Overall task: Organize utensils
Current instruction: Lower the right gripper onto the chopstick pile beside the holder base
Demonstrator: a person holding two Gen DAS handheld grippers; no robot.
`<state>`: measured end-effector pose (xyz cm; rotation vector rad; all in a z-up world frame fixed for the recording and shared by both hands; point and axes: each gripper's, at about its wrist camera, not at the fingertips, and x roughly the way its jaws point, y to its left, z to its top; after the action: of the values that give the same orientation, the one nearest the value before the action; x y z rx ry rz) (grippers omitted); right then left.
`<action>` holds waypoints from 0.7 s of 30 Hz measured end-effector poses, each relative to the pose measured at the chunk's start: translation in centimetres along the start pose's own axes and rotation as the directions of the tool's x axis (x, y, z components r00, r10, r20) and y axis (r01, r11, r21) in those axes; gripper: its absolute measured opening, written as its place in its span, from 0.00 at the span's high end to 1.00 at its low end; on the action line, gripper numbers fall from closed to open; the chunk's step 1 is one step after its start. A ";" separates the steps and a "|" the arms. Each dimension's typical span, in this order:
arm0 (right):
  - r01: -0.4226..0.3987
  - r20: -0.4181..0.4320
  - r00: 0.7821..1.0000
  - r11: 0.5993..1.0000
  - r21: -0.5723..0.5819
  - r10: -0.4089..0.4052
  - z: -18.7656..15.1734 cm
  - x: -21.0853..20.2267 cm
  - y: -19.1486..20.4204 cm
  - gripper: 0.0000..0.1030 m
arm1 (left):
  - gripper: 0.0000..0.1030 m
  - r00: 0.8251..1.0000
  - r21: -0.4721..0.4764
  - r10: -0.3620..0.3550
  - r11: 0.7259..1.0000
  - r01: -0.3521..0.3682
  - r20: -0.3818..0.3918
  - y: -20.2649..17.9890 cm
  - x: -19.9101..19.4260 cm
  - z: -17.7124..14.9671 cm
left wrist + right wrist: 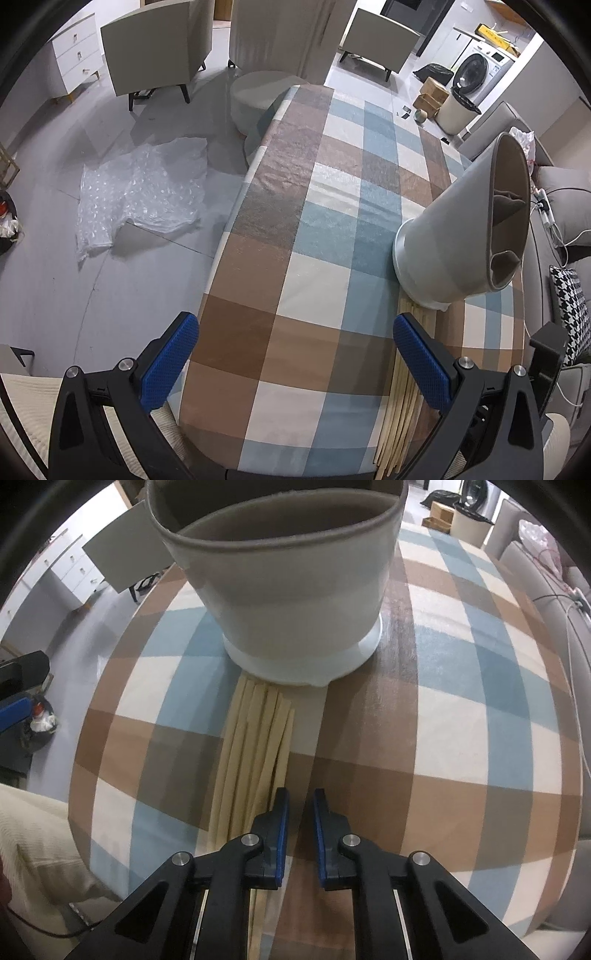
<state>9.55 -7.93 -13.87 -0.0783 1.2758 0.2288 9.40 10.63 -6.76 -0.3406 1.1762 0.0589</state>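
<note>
**Right tongs nearly closed beside the chopsticks, left tongs wide apart**

Right tongs (299, 805): blue pads drawn close, narrow gap left, nothing visible between them; tips sit at the right edge of the chopsticks (255, 746). Whether a pad touches the outermost stick is hard to tell. Left tongs (295, 354): spread wide, empty, over the checked cloth.

Chopsticks: pale wooden bundle, lying flat side by side on the desk (461, 709). Their far ends run up to the base of the holder (295, 602); near ends hidden under the right tongs' black arms and cut off at the frame bottom.

Holder: pale grey-white cylinder with a flared base, darker inner rim, standing upright on the desk; top cropped in the right wrist view. It looks divided inside in the left wrist view.

Around: bubble wrap (140, 184) on the floor, armchair (155, 48), washing machine (480, 70), sofa with houndstooth cushion (569, 306).
</note>
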 end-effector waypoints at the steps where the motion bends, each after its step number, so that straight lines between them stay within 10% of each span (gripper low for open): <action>1: -0.003 0.006 1.000 1.000 0.002 0.003 0.2 -0.2 -0.1 0.86 | 0.01 1.000 -0.002 0.000 1.000 0.000 0.000 0.1 0.0 0.0; 21: 0.083 -0.032 0.996 0.993 -0.082 -0.086 1.7 2.0 2.6 0.83 | 0.01 1.000 -0.027 0.002 1.000 -0.003 -0.024 1.3 0.0 0.0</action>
<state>11.18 -4.83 -15.11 -0.2064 1.2956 0.2067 9.12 11.90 -7.10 -0.3641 1.2008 0.0732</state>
